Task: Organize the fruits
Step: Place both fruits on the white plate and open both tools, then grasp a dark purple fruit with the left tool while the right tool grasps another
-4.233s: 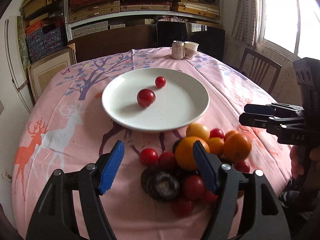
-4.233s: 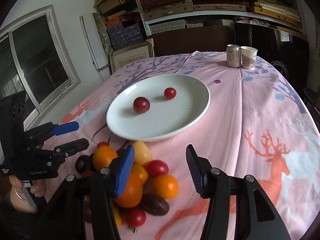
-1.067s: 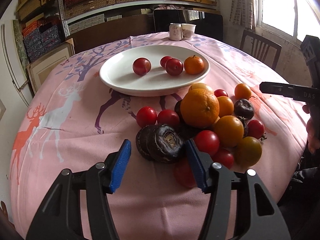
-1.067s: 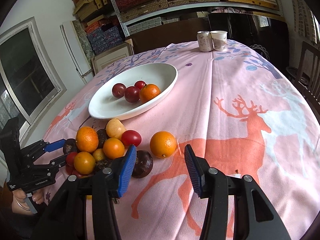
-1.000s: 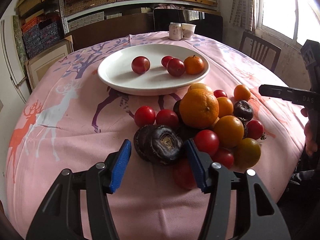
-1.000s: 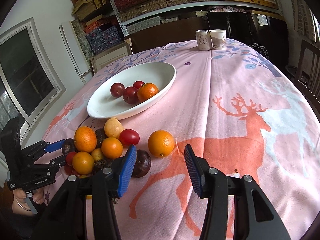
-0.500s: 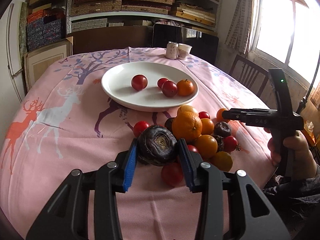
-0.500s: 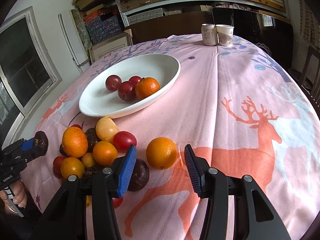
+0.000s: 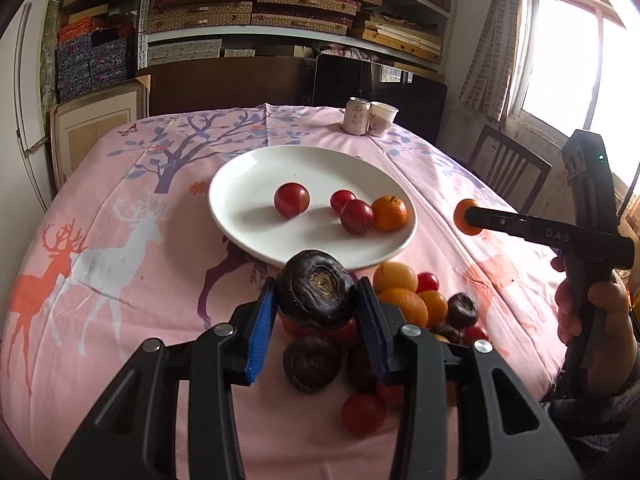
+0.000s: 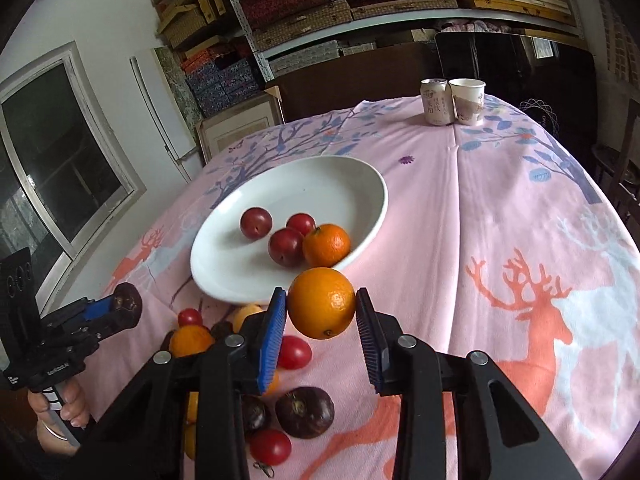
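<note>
My left gripper (image 9: pixel 316 298) is shut on a dark purple fruit (image 9: pixel 315 290) and holds it above the pile of fruit (image 9: pixel 416 304), just short of the white plate (image 9: pixel 240 216). My right gripper (image 10: pixel 322 312) is shut on an orange (image 10: pixel 321 303) and holds it above the cloth at the plate's near rim (image 10: pixel 216 284). The plate holds three red fruits (image 9: pixel 291 199) and a small orange (image 9: pixel 389 213). The pile on the pink cloth has oranges, red tomatoes and dark fruits (image 10: pixel 305 412). Each gripper shows in the other's view: right gripper (image 9: pixel 466 216), left gripper (image 10: pixel 128 306).
A can (image 9: pixel 357 116) and a paper cup (image 9: pixel 383 119) stand at the table's far edge. A wooden chair (image 9: pixel 508 172) stands at the right side. Shelves with boxes (image 9: pixel 280 12) fill the back wall. The pink deer tablecloth (image 10: pixel 540 280) covers the round table.
Both grippers have closed and lifted: the left on the dark purple fruit, the right on the orange that lay on the cloth. Both now hang nearer the plate.
</note>
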A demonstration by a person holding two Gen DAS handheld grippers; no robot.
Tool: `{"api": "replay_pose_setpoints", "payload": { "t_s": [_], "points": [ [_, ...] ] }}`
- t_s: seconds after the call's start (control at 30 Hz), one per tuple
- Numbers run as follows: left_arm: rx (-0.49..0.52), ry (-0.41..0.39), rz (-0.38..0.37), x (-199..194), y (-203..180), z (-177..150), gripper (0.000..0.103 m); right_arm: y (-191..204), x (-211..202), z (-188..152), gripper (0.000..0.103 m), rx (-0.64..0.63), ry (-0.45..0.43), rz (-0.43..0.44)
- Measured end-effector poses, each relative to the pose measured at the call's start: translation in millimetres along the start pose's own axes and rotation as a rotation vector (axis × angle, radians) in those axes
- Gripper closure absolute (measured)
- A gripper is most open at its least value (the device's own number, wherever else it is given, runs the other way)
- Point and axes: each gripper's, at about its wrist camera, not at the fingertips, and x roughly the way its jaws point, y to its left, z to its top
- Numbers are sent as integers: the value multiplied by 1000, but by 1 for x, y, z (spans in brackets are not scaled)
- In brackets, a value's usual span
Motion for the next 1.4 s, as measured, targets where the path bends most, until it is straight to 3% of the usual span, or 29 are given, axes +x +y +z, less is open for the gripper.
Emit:
{"api": "replay_pose_setpoints", "payload": {
  "t_s": [0.23,0.4,0.43,0.47,0.53,0.77,0.87,0.97,1.27,1.4],
  "points": [
    [3,64,-6,59,3,48,63,17,50,44,67,7,70,54],
    [9,126,27,101,6,60,62,26,82,59,65,-41,57,-48],
    [4,135,31,105,7,60,55,25,83,60,63,-50,42,-61],
    [-6,135,40,105,9,60,43,24,83,61,53,-45,37,-66],
    [-13,102,62,95,10,59,34,22,74,59,47,-29,8,-58],
    [61,64,31,31,1,21,34,20,19,16,47,-66,-5,-31],
    [84,80,69,12,1,-8,35,13,-7,-14,47,-75,-37,-39],
    [110,105,121,4,3,-33,35,0,-18,-42,47,-31,-12,-20],
    [192,179,110,30,-5,-55,47,-14,-24,-73,47,48,20,-25],
    [128,256,2,49,7,-46,47,-10,-28,-74,47,27,23,-26]
  ]
}}
